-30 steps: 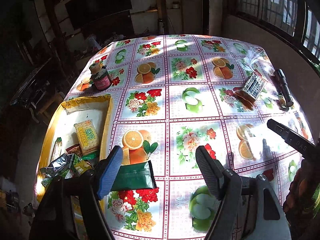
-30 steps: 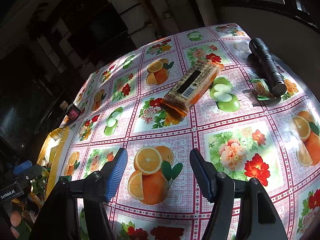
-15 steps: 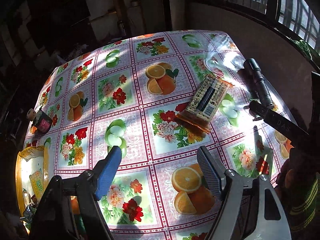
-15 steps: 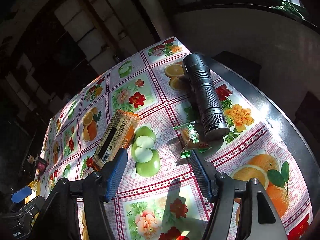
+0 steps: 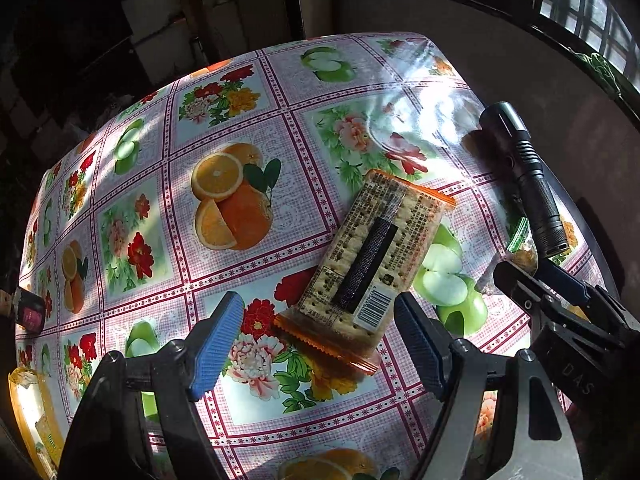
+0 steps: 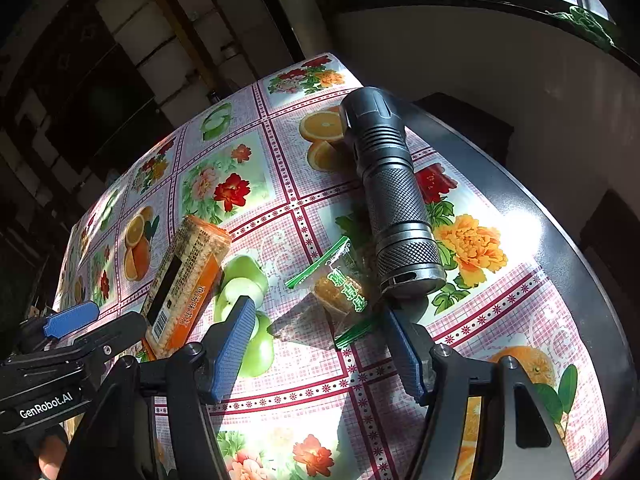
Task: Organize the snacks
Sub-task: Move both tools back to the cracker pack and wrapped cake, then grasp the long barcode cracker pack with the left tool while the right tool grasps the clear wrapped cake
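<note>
Reaching toward two different snacks, the two grippers are dividing the work between them. The left gripper (image 5: 318,344) is standing released, nothing between its blue pads, and the cracker pack (image 5: 370,258) is lying on the tablecloth (image 5: 240,272) just ahead of it, its near crimped end about level with the fingertips. The long axis of the pack is running away from the gripper and leaning to the right, so the pads are facing its two long sides; in my judgement a grasp across the narrow width is what is being prepared, and the tongs look wide enough for it.

The right gripper (image 6: 320,344) is also standing released and is holding nothing. The small green-edged snack packet (image 6: 340,290) is lying between its fingertips and a little ahead, flat on the cloth, with the head of the black flashlight (image 6: 390,196) just beside it, perhaps touching; I cannot tell. The pads are not pressing on the packet.

The left gripper is clearly the nearer one to the cracker pack, and the right one to the small packet.

The left wrist view is showing the yellow tray (image 5: 24,408) with snacks at the far left edge, which the right wrist view is not showing. The right wrist view is showing the small packet clearly, while in the left view it is mostly hidden behind the other gripper.
</note>
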### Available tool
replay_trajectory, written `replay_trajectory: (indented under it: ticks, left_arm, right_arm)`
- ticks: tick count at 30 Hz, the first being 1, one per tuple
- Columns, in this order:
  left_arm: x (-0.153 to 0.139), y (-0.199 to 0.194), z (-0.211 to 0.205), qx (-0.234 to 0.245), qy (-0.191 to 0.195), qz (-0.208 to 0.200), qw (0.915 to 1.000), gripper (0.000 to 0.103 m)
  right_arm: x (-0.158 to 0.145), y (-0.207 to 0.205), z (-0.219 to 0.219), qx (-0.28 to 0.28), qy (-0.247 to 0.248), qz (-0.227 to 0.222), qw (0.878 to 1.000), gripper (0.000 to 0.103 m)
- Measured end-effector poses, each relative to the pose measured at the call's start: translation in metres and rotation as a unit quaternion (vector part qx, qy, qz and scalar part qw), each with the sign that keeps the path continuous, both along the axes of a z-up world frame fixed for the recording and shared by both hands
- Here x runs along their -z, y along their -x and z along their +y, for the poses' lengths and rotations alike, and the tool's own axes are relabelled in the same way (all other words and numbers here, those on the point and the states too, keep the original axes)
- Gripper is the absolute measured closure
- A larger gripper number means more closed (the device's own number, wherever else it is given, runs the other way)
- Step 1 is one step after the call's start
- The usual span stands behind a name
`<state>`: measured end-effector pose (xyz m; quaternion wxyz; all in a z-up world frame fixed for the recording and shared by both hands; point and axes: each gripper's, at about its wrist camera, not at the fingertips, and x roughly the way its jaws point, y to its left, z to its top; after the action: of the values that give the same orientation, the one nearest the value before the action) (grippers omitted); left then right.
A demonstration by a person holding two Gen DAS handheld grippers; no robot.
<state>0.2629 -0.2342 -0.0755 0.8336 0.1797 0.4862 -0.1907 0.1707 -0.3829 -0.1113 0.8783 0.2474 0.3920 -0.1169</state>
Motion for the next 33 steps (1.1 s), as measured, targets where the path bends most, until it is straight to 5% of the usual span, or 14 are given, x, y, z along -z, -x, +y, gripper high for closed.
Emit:
replay_trajectory:
  ticks: [12, 17, 19, 24, 26, 28, 33]
  left_arm:
    - [0.013, -0.018, -0.016, 0.011, 0.042, 0.022, 0.9988, 0.025]
    - [0.01, -0.008, -0.016, 0.035, 0.042, 0.01, 0.9985, 0.045]
    - [0.008, -0.008, -0.012, 0.038, 0.043, 0.008, 0.9983, 0.051]
    - [0.005, -0.01, -0.003, 0.047, 0.05, 0.013, 0.9975, 0.066]
    - [0.005, -0.014, -0.002, 0.047, 0.056, 0.019, 0.9971, 0.059]
    - [0.008, -0.017, -0.005, 0.05, 0.055, 0.024, 0.9969, 0.031]
    - [0.022, -0.013, -0.024, 0.076, 0.031, 0.025, 0.9963, 0.027]
  right_arm:
    - [0.0, -0.012, 0.012, -0.023, 0.075, 0.037, 0.996, 0.033]
    - [0.001, -0.016, 0.019, -0.035, 0.093, 0.045, 0.994, 0.043]
    - [0.001, -0.016, 0.019, -0.037, 0.092, 0.043, 0.994, 0.063]
    - [0.0, -0.014, 0.018, -0.04, 0.078, 0.038, 0.995, 0.067]
    - [0.0, -0.014, 0.018, -0.039, 0.074, 0.038, 0.996, 0.065]
    - [-0.001, -0.011, 0.017, -0.038, 0.07, 0.037, 0.996, 0.049]
    - [-0.009, -0.004, 0.016, -0.027, 0.086, 0.029, 0.995, 0.044]
